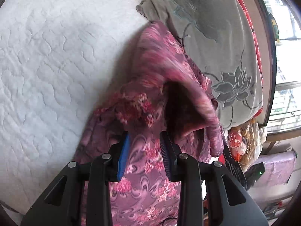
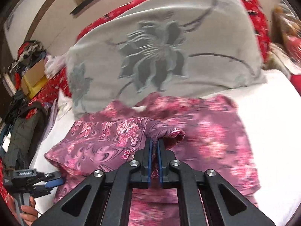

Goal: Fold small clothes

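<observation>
White quilted mattress (image 1: 47, 56), grey floral blanket (image 2: 169, 43), right hand-held gripper (image 2: 154, 141) clamped on purple floral garment (image 2: 207, 141), window (image 1: 286, 56) beside.

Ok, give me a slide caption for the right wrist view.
Right hand-held gripper pinches a fold of the pink floral garment on the white bed.

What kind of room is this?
Most likely a bedroom. There's a white quilted mattress, a big grey flowered pillow on it, and a purple flowery garment spread out for folding.
</observation>
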The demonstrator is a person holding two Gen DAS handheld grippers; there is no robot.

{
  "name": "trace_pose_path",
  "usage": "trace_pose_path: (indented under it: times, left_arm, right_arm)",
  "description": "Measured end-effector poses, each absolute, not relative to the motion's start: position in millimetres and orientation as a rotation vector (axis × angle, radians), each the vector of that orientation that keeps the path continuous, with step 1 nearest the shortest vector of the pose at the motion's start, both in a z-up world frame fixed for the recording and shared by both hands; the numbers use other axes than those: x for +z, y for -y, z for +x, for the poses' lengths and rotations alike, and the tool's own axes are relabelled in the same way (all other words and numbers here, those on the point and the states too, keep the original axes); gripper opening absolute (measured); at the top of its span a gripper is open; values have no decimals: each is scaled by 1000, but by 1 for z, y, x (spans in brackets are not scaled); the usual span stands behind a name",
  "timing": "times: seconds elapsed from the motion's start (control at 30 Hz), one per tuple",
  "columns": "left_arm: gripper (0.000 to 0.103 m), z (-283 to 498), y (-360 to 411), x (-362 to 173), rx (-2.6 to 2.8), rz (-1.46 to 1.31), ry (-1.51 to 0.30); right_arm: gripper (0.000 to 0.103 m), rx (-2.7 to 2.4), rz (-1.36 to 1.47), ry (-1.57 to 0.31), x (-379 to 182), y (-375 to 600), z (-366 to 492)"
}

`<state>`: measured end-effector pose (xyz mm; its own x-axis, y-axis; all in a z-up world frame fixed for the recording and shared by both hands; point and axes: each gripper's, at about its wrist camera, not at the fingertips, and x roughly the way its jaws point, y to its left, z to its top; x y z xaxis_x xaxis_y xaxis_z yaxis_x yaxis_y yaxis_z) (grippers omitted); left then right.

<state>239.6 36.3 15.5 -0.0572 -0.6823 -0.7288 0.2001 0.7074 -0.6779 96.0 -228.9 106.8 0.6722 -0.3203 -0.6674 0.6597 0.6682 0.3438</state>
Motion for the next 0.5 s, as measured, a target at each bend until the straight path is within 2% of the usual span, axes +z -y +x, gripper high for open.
trace_pose_path:
  times: [0.27,0.5]
  left_arm:
    - [30,223,-27,30,-809,-441,-1451]
    - [30,192,-6,50,-935,-368,-1422]
  right_arm:
    - [5,-585,757,-558,110,256,70]
    - [5,-351,663,-394,208,218,126]
